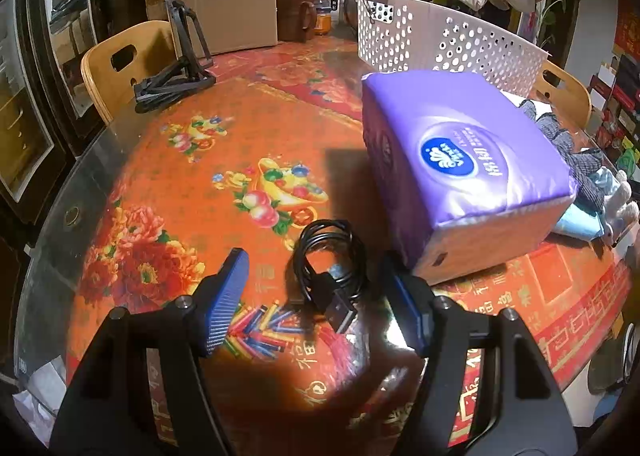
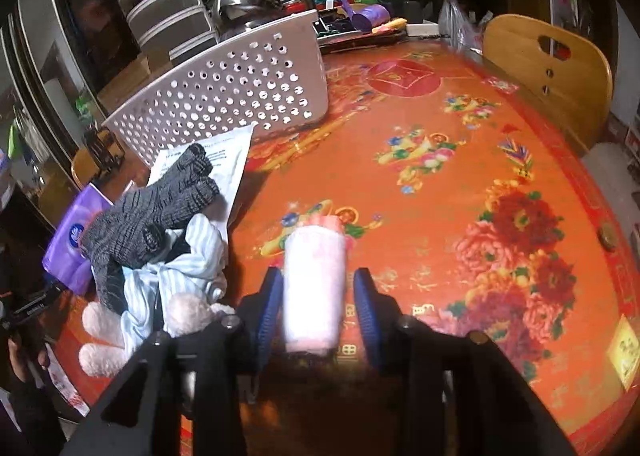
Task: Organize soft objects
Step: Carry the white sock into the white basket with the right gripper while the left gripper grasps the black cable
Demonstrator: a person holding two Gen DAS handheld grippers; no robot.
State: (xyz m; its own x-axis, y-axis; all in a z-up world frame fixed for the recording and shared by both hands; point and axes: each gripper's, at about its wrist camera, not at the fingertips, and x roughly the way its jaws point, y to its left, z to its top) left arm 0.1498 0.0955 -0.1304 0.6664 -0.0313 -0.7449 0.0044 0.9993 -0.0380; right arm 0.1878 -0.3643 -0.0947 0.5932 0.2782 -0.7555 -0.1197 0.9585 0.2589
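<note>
Fluffy pink-white roll [image 2: 315, 288] lies between ribbed blue pads [image 2: 267, 310].

Purple plastic-wrapped tissue pack [image 1: 468, 160]: a round dark-blue emblem with a white fan-shaped logo, and beside it white Chinese characters seen upside down, not legible; the same emblem shows in the right wrist view [image 2: 76, 234]. Orange-red floral cloth under glass on the round worktop [image 1: 240, 128]: gold and white Chinese characters along its border and near the coloured firecracker motif, too distorted to read with certainty. White printed paper sheet [image 2: 228, 160] beneath the grey gloves: lines of small print, illegible.
</note>
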